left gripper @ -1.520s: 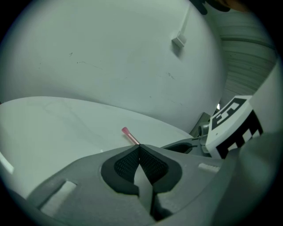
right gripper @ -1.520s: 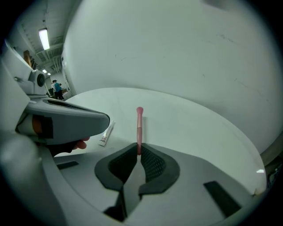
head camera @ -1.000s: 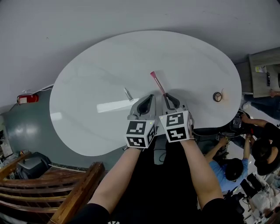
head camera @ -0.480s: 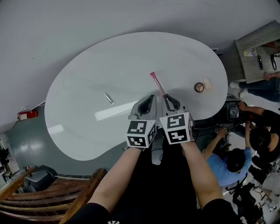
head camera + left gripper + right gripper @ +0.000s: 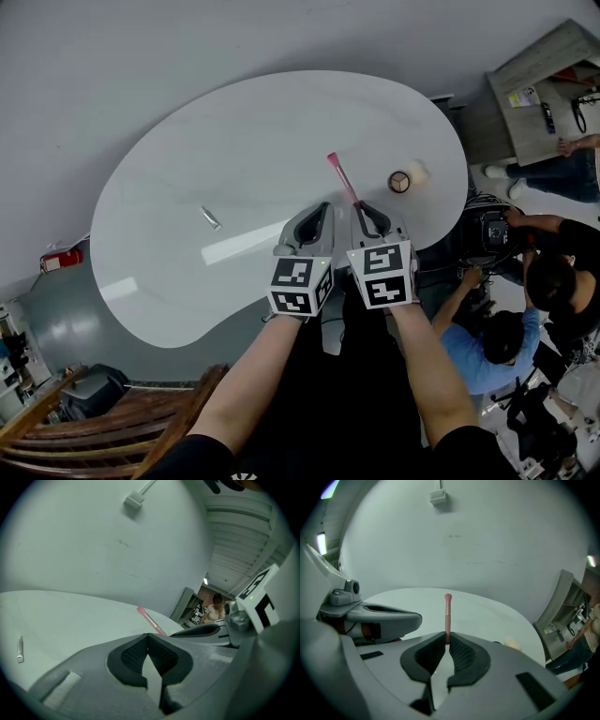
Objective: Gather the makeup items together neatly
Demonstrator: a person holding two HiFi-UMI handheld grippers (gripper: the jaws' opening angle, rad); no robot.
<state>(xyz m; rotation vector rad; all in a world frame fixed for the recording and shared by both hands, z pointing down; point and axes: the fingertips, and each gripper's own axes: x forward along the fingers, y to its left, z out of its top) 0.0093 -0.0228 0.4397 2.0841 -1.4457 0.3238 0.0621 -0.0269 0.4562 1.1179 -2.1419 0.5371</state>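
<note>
My right gripper (image 5: 360, 208) (image 5: 447, 641) is shut on the lower end of a pink makeup brush (image 5: 341, 178) (image 5: 448, 613), which sticks out forward over the white oval table (image 5: 262, 131). Close beside it on the left, my left gripper (image 5: 322, 208) (image 5: 148, 637) has its pads together with nothing between them. A small silver tube (image 5: 210, 217) (image 5: 20, 648) lies alone on the table's left part. A round compact (image 5: 399, 182) with a cream puff (image 5: 418, 172) beside it sits near the table's right edge, right of the brush tip.
People sit and stand by the table's right edge (image 5: 506, 337). A grey desk (image 5: 539, 89) with small items stands at the top right. Wooden furniture (image 5: 122, 431) is at the bottom left. A grey wall runs behind the table.
Both grippers have moved right along the table with the brush still held. In the head view the silver tube has slid away to the left and the compact has come nearer.
</note>
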